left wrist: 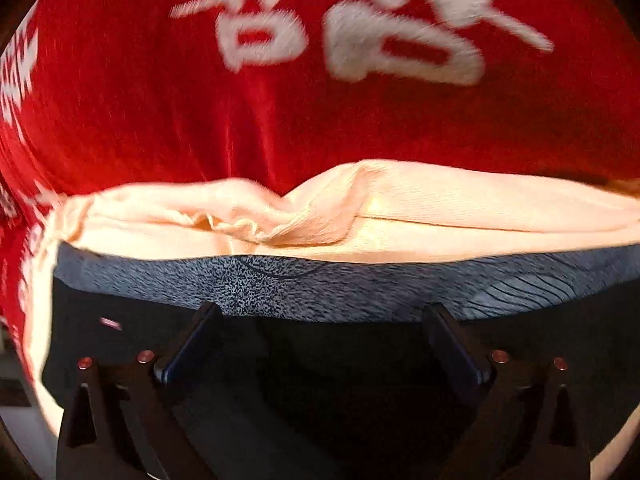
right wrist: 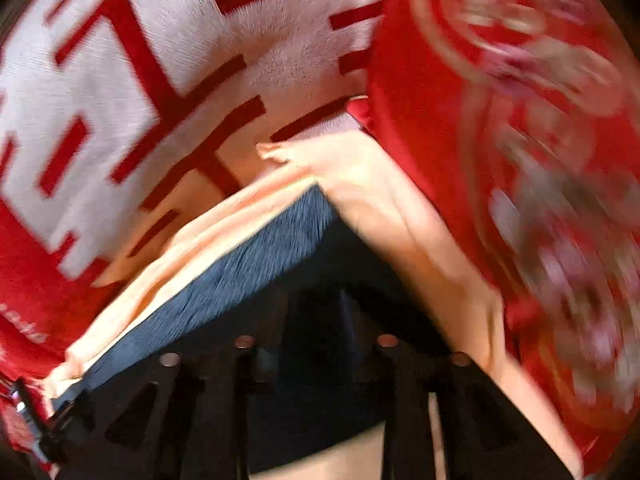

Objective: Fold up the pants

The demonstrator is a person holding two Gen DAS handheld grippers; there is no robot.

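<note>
Peach pants point(left wrist: 460, 204) lie folded on the red printed cloth point(left wrist: 140, 100), just beyond a dark speckled layer right ahead of the left gripper point(left wrist: 320, 316), which points steeply down, jaws spread wide and gripping nothing. Right gripper point(right wrist: 316, 340) also points down over the pants' corner; fingertips lost in shadow and blur, so can't tell its grip.

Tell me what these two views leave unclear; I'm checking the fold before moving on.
- Pants: left wrist view, both ends run past the frame.
- Right gripper: right wrist view, fingertips lost in dark shadow, grip undecidable.
- Red patterned cloth: right wrist view, motion-blurred.
</note>
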